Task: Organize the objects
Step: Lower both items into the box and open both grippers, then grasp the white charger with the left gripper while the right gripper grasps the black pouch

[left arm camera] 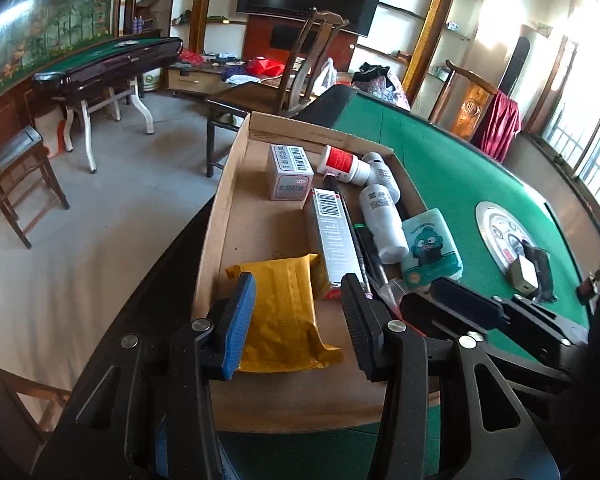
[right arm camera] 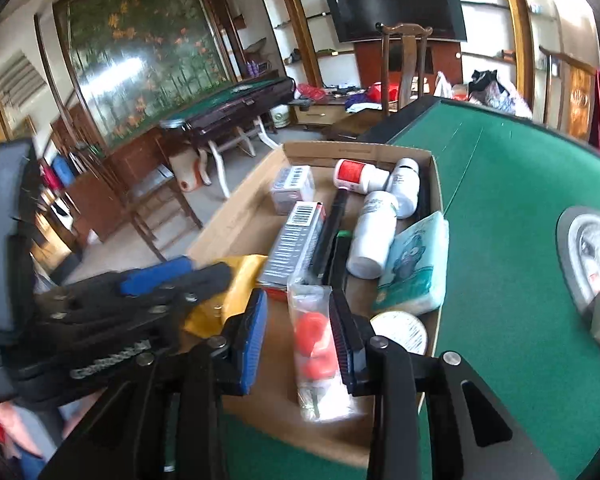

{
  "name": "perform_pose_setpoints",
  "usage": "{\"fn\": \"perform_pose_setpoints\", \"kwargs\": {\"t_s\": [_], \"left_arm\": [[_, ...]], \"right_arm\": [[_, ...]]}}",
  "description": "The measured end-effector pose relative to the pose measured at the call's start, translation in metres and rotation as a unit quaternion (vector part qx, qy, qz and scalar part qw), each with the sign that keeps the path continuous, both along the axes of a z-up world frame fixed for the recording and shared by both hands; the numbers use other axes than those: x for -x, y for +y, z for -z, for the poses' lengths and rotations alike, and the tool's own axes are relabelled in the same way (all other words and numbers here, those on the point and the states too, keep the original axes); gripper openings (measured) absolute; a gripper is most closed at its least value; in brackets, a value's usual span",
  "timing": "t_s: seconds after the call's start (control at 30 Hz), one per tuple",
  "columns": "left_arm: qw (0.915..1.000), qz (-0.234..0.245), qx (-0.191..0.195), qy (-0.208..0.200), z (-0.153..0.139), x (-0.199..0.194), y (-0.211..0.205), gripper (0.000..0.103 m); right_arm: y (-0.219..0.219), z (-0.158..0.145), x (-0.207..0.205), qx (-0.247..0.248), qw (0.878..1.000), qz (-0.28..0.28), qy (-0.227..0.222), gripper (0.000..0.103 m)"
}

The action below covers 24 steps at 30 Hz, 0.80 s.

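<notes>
A clear bag of orange rings (right arm camera: 314,344) lies in the cardboard box (right arm camera: 236,220) between the right gripper's (right arm camera: 298,340) parted jaws. The left gripper (left arm camera: 296,320) is held apart above a yellow packet (left arm camera: 284,312). The bag could be dragged out if snagged.

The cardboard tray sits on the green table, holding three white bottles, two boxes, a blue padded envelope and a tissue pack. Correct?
Not quite: the padded envelope is yellow, not blue, as the left wrist view shows. The rest stands: the cardboard tray sits on the green table.
</notes>
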<state>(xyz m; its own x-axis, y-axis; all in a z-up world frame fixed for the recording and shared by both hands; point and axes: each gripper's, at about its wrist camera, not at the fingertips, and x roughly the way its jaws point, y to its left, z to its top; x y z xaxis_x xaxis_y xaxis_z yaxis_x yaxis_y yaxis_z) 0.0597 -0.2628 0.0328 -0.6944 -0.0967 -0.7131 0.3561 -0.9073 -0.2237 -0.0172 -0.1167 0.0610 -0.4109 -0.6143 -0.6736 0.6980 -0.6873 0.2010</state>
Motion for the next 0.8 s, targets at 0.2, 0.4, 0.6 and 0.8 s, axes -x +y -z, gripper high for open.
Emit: {"fn": "perform_pose_setpoints", "kwargs": {"t_s": [0.2, 0.4, 0.6, 0.8], "left_arm": [[1.0000, 0.009, 0.003, 0.003, -0.008, -0.001, 0.006, 0.044], [0.9988, 0.046, 0.016, -0.003, -0.012, 0.013, 0.039, 0.044], [0.9880, 0.153, 0.004, -0.023, -0.021, 0.052, 0.106, 0.046], [0.9603, 0.268, 0.001, -0.079, -0.018, 0.138, 0.197, 0.047]], "right_arm": [[0.033, -0.017, 0.006, 0.043, 0.999, 0.021, -0.002, 0.033], [0.090, -0.028, 0.027, 0.067, 0.995, 0.075, -0.011, 0.033], [0.187, -0.038, 0.060, 0.087, 0.981, 0.171, -0.002, 0.033], [0.290, -0.044, 0.084, 0.144, 0.950, 0.277, -0.003, 0.037]]}}
